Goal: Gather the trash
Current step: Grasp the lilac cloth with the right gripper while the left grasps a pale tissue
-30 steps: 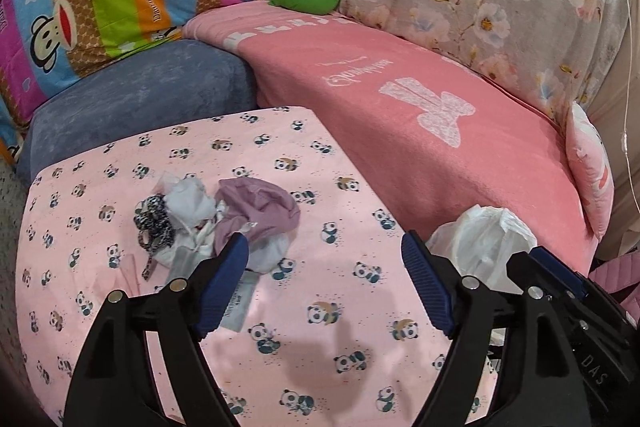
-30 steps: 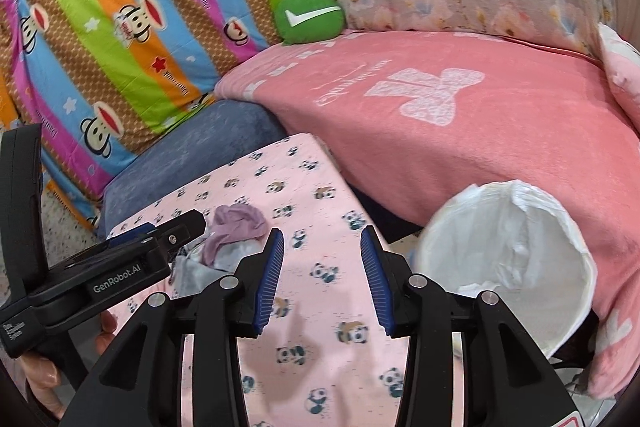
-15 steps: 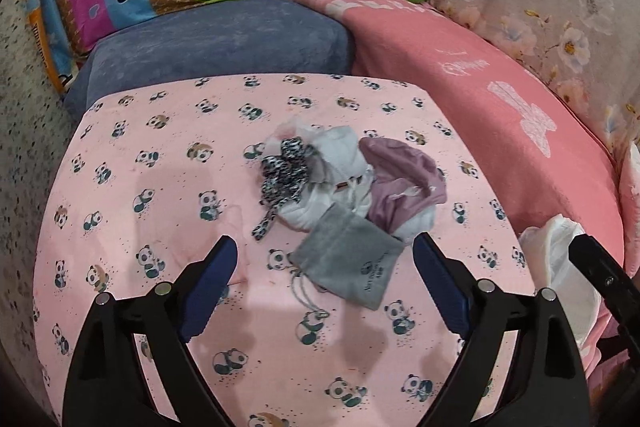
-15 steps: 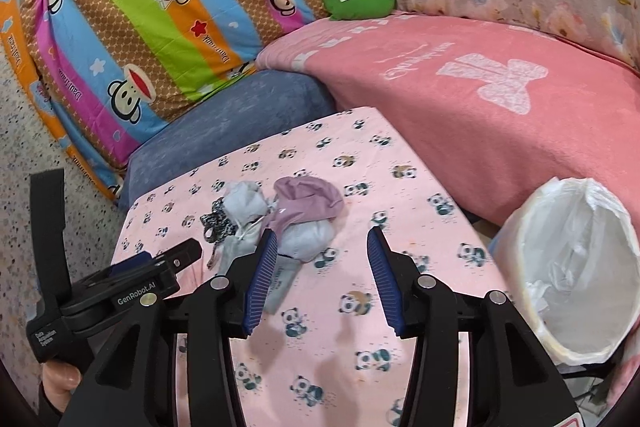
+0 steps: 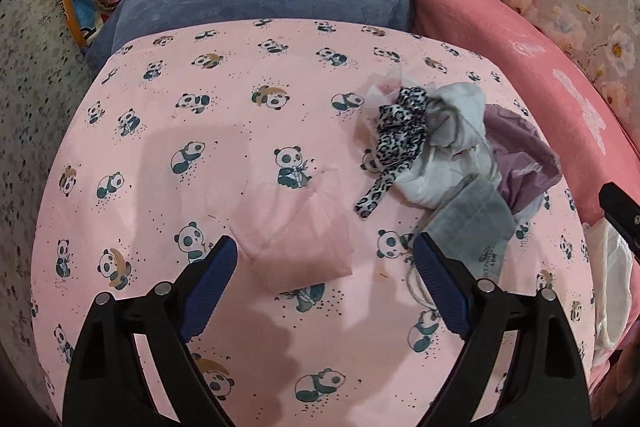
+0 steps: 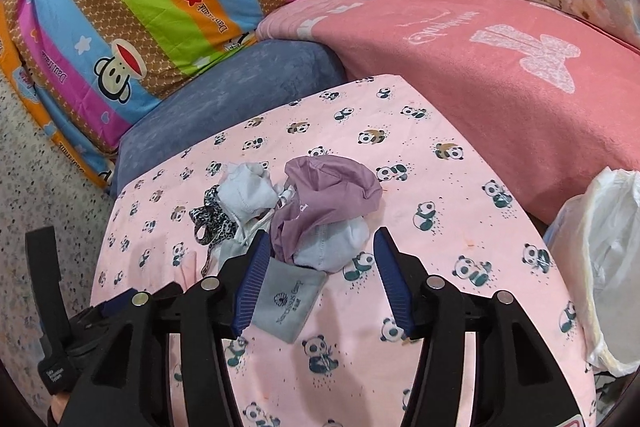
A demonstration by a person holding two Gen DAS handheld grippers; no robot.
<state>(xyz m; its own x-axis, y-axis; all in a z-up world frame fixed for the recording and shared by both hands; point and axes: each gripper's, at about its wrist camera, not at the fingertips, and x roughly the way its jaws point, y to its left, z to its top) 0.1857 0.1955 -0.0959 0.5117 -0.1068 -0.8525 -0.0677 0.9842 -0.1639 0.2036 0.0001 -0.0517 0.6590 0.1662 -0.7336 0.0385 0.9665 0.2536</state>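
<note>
Both grippers, left [image 5: 324, 267] and right [image 6: 318, 267], have closed in on the pile [image 6: 296, 215], spread and empty; grasping looks next.

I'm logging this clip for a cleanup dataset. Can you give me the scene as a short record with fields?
surface: table with pink panda cloth
trash pile: leopard-print strip, white wads, purple piece, grey pouch, clustered together
loose item: pink tissue, apart from the pile
bin: white-lined bin at the table's right
left hand-held gripper: open, around the tissue
right hand-held gripper: open, at the pile
</note>
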